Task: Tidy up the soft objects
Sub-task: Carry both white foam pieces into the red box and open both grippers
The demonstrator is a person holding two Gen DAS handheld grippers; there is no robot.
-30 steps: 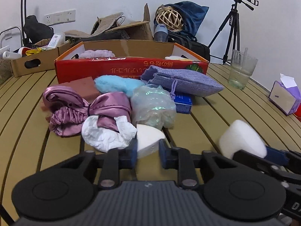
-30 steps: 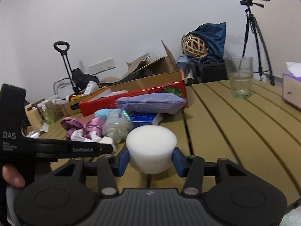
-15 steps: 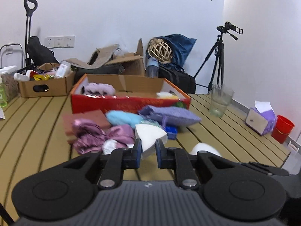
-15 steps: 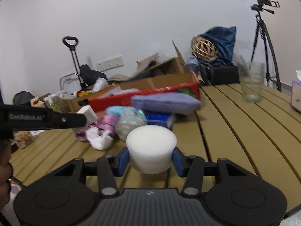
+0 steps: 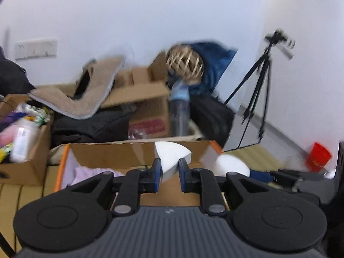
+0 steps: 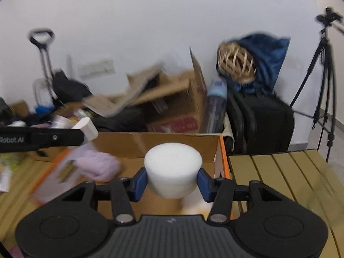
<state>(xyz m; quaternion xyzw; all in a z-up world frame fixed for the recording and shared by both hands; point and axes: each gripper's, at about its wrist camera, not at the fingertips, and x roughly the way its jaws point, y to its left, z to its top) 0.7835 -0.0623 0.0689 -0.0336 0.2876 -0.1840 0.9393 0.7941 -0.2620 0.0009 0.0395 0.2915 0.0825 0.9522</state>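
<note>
While your left gripper [image 5: 168, 169] clamps its blue fingers [image 5: 155, 172] on the narrow tip of a white wedge-shaped foam piece [image 5: 172, 153], the wedge fans out ahead of the pads and stands in the air over the open cardboard box [image 5: 120, 153]. From the right wrist camera you see the same wedge [image 6: 86, 129] sticking out past the left gripper's black arm, above the box's left side.

Your right gripper [image 6: 173, 181] has its fingers [image 6: 140, 182] pressed against both sides of a round white foam block [image 6: 173, 169], holding it at a middling spread, flat top up. The block hangs over the inside of the box, toward its right wall with the orange edge [image 6: 223, 161]. In the left wrist view that block [image 5: 231, 164] shows just to the right of the wedge, at the box's right corner.

Inside the box, a fluffy lilac cloth [image 6: 97, 167] lies toward the left; something pale and yellowish lies on the box floor under your right fingers, too blurred to name. The box sits on a slatted wooden desk [image 6: 279, 172].

Behind the box you have a heap of clutter against the white wall: a bigger open carton [image 6: 178, 107], a clear bottle with a light blue cap [image 5: 179, 109], a woven rattan ball [image 5: 185, 64] against a dark blue bag [image 5: 215, 64], a black case [image 6: 264, 124], and a tripod with a camera [image 5: 262, 90]. A red bucket [image 5: 318, 155] stands on the floor at far right.
</note>
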